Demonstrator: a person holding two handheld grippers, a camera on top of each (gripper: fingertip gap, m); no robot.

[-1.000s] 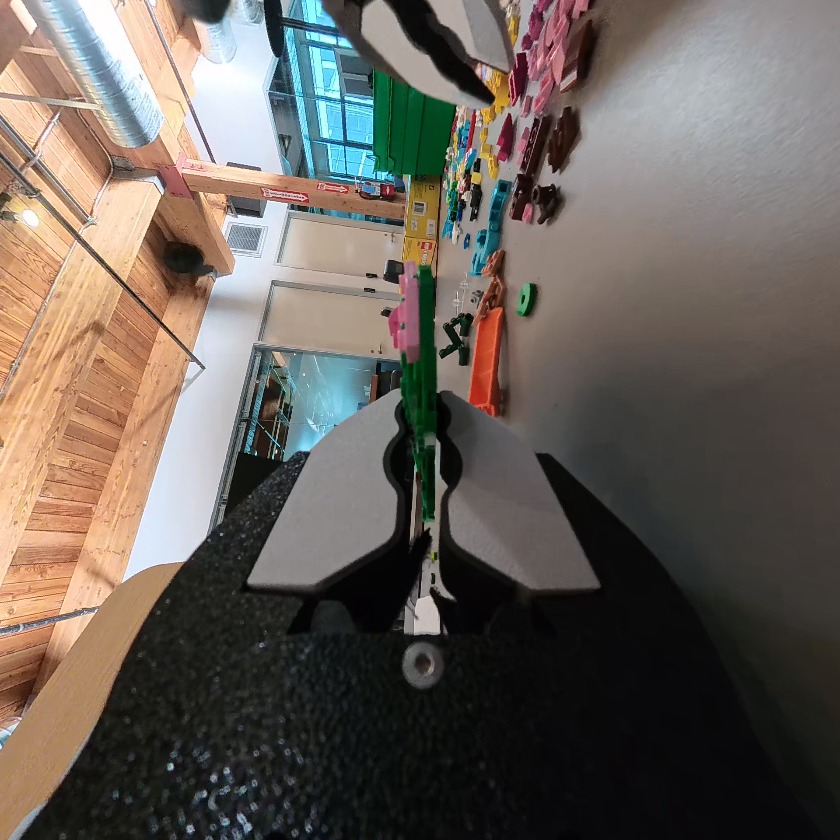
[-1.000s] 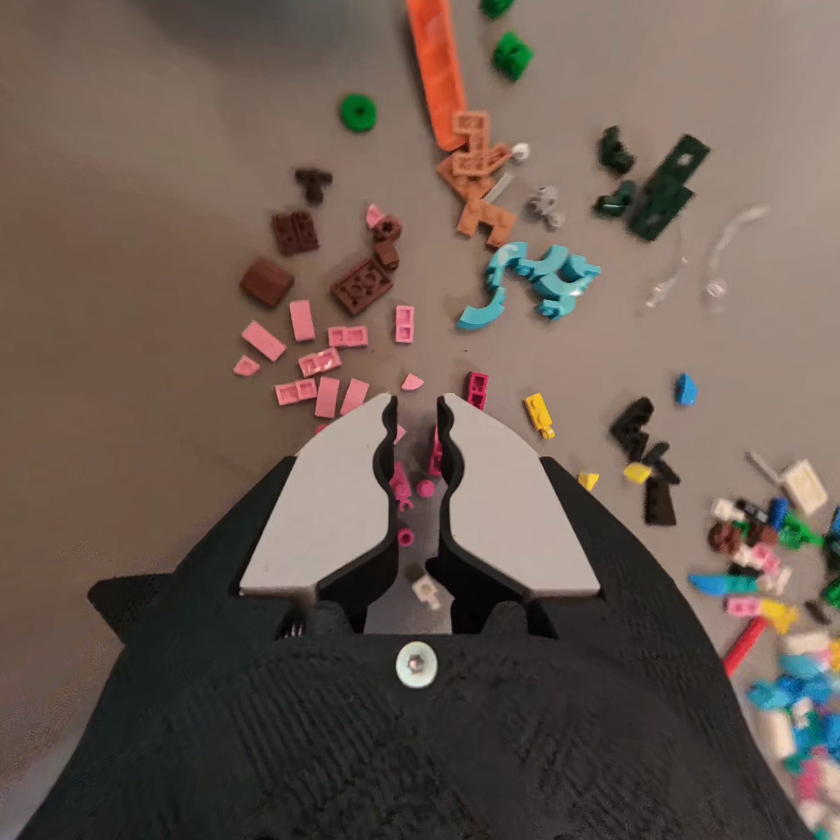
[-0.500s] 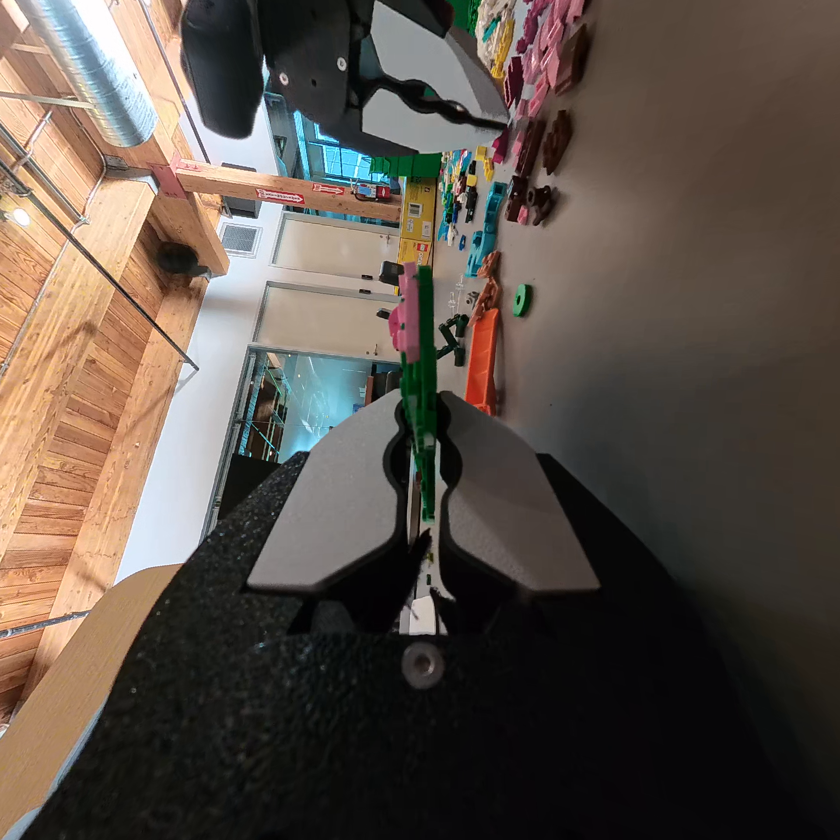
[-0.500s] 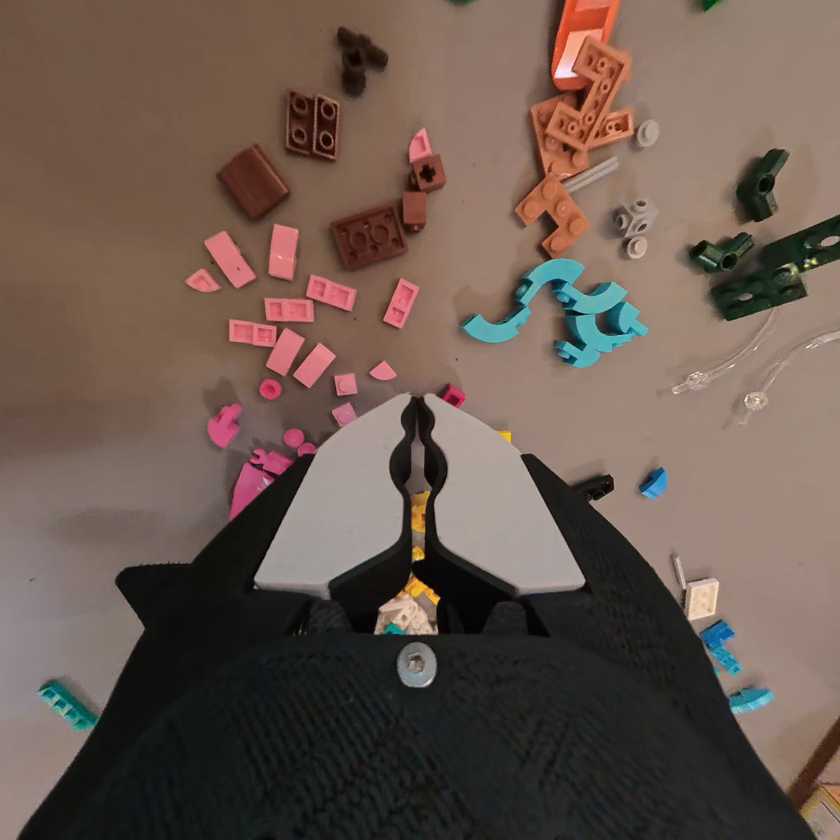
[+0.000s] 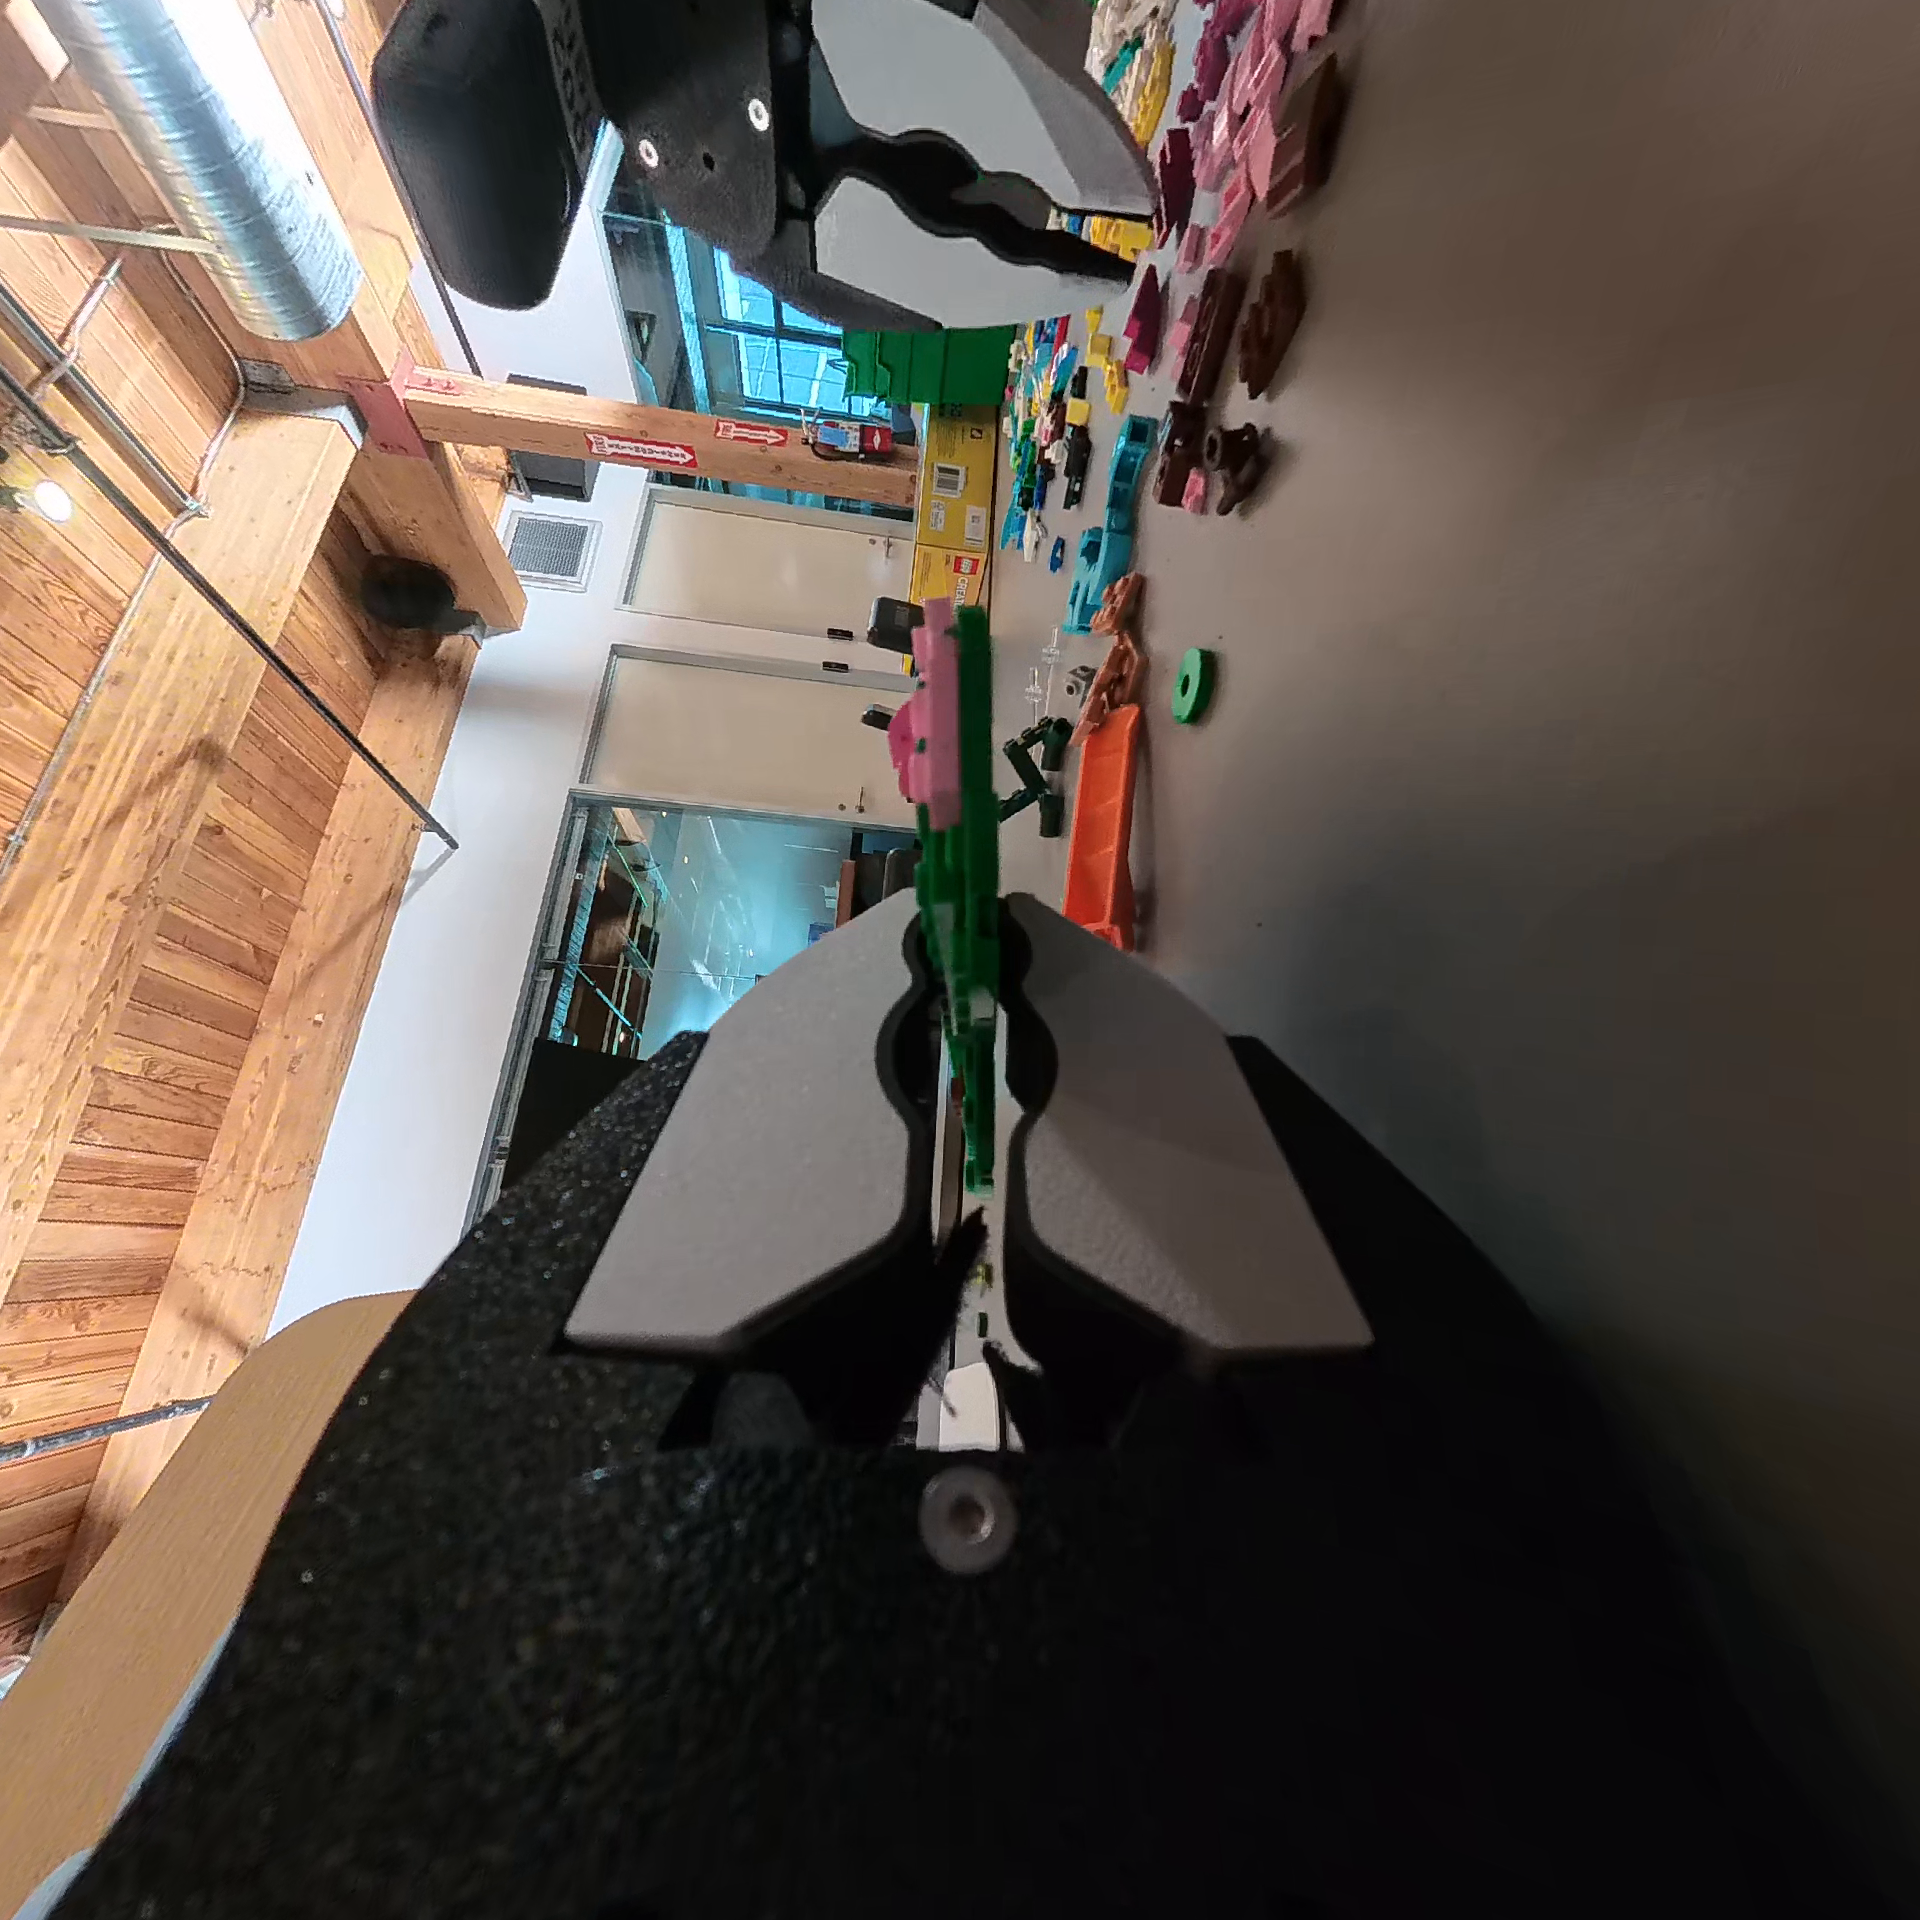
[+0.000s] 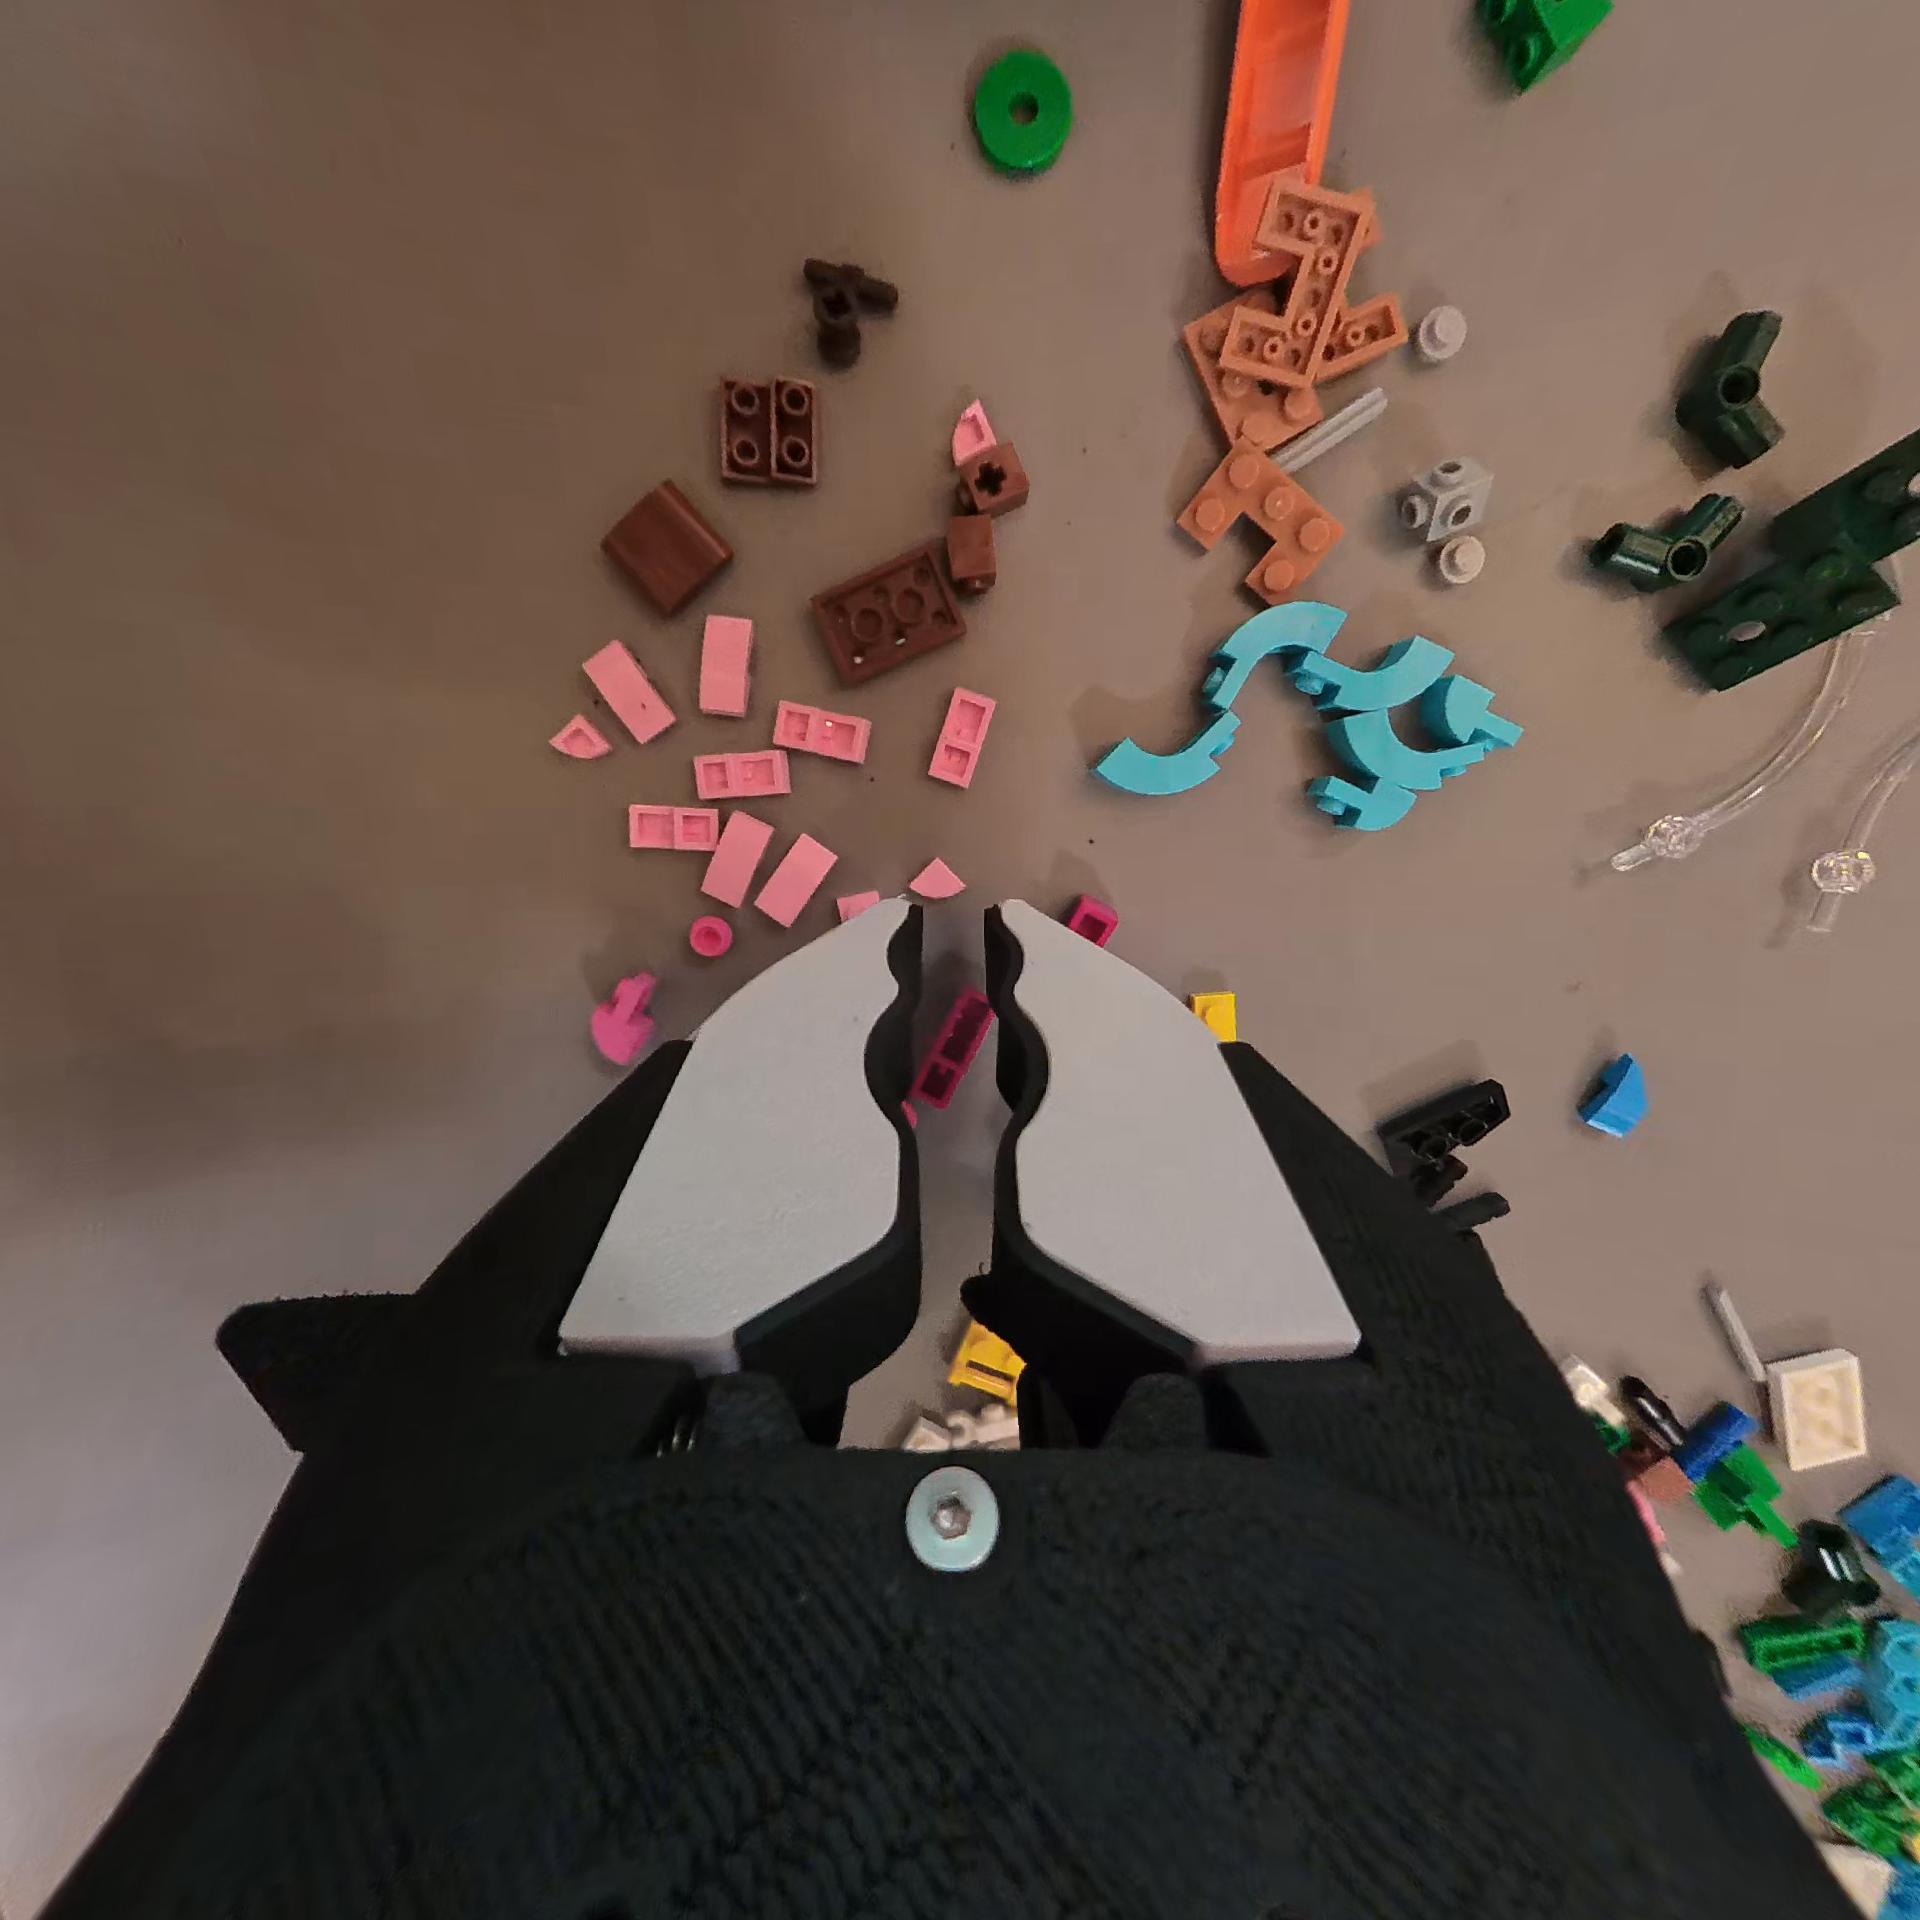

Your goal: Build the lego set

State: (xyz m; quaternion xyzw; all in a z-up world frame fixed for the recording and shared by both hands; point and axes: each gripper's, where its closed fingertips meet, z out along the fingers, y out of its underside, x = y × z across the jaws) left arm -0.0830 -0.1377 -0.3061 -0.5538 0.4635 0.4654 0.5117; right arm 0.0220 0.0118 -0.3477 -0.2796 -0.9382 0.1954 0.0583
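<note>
My left gripper (image 5: 961, 914) is shut on a thin green plate assembly (image 5: 971, 831) held edge-on, with pink bricks (image 5: 935, 717) stuck on its far end. It is held above the grey table (image 5: 1558, 831). My right gripper (image 6: 951, 914) points down at the table with its jaws a little apart and nothing in them. A magenta brick (image 6: 951, 1049) lies on the table and shows through the gap. Loose pink pieces (image 6: 727, 748) lie just beyond its tips. The right gripper also shows at the top of the left wrist view (image 5: 1122, 239).
On the table lie brown bricks (image 6: 888, 613), turquoise arches (image 6: 1351, 717), tan plates (image 6: 1288, 332), an orange separator tool (image 6: 1273, 114), a green round piece (image 6: 1023, 109), dark green parts (image 6: 1808, 582) and a mixed heap (image 6: 1849, 1621) at the right edge. Spacing between my two grippers at the tips: around 20 cm. To reach the green round piece (image 6: 1023, 109) in a straight line is about 7 cm for my left fingers, about 12 cm for my right.
My right gripper shut half a second ago and its jaws now stand slightly apart. It has come further into the left wrist view. The left gripper still holds the green assembly.
</note>
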